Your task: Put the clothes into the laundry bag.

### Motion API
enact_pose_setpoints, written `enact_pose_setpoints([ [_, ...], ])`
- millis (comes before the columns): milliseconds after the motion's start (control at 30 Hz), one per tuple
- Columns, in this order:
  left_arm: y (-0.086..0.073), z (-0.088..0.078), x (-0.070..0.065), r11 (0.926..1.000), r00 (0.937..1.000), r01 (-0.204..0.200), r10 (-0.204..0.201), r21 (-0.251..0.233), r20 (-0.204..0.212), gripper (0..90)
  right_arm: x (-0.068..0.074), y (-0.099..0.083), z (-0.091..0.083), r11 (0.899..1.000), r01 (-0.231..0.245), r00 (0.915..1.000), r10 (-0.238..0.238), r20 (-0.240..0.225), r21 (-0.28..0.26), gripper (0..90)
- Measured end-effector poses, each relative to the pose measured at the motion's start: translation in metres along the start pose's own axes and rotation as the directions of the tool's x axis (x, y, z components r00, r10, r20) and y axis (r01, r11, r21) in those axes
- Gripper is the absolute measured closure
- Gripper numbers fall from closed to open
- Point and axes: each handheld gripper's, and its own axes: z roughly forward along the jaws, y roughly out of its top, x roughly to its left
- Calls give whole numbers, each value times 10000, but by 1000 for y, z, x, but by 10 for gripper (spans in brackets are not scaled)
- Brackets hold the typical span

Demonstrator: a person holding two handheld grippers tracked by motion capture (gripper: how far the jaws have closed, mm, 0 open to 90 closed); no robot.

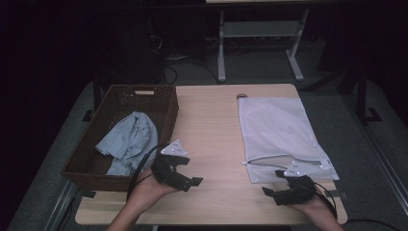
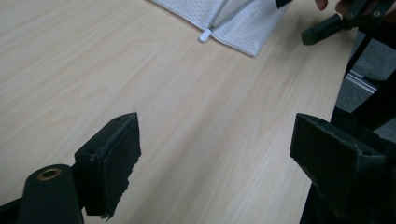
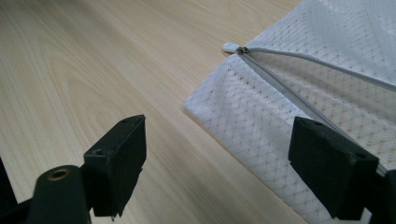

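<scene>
Pale wood table (image 1: 211,125) under dim light: two handheld grippers, left gripper (image 1: 185,175) and right gripper (image 1: 276,185), both with jaws spread wide and empty. One white mesh laundry bag (image 1: 279,130) lies just beside the right, its zip part open. One wicker basket (image 1: 91,163) holds one light-blue garment (image 1: 130,142). No legible writing.

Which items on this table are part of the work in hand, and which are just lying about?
In use:
white mesh laundry bag, zip partly open, pull at its near left corner
right gripper, open at that corner
left gripper, open

Lying about:
wicker basket
light blue garment inside it
</scene>
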Motion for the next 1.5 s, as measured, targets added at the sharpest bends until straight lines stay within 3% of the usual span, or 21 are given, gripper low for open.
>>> enact_pose_setpoints([
  [467,12,-31,31,10000,9945,14,-5,86,-1043,159,-1,0,1,10000,15,10000,-15,28,-6,186],
  [600,11,-43,50,9996,9880,212,-184,164,-1534,159,-1,-1,1,10000,-28,10000,28,55,-2,186],
  [833,8,-58,72,9985,9779,543,-513,91,-2026,159,-1,0,1,10000,-14,10000,14,51,-20,186],
  [1033,0,-74,99,9953,9509,902,-754,359,-3001,158,-1,0,1,10000,4,10000,-3,47,-18,186],
  [1100,-3,-77,108,9942,9445,1026,-877,308,-3167,158,-1,0,1,10000,-9,10000,9,48,-23,186],
  [1133,-3,-77,108,9942,9445,1026,-877,308,-3167,157,-1,0,2,10000,-16,10000,17,47,-16,186],
  [1167,-7,-80,117,9925,9338,1185,-1014,292,-3432,155,-1,0,2,10000,-28,10000,28,51,-18,186],
  [1233,-12,-82,128,9901,9216,1349,-1109,390,-3719,141,-1,0,2,10000,-28,10000,28,54,-9,186],
  [1267,-14,-82,133,9889,9173,1423,-1154,432,-3811,133,-1,0,2,10000,-34,10000,34,55,-1,186],
  [1300,-14,-82,133,9889,9173,1423,-1154,432,-3811,130,-1,0,2,10000,-34,10000,34,55,-1,186],
  [1333,-19,-81,145,9856,9077,1633,-1323,448,-3983,125,-1,0,2,10000,-46,10000,46,53,4,185],
  [1433,-26,-78,161,9800,8952,1937,-1580,446,-4168,103,-1,0,2,10000,-50,10000,50,54,8,184],
  [1500,-29,-74,169,9767,8900,2093,-1698,483,-4231,102,-1,0,3,10000,-37,10000,37,62,15,183],
])
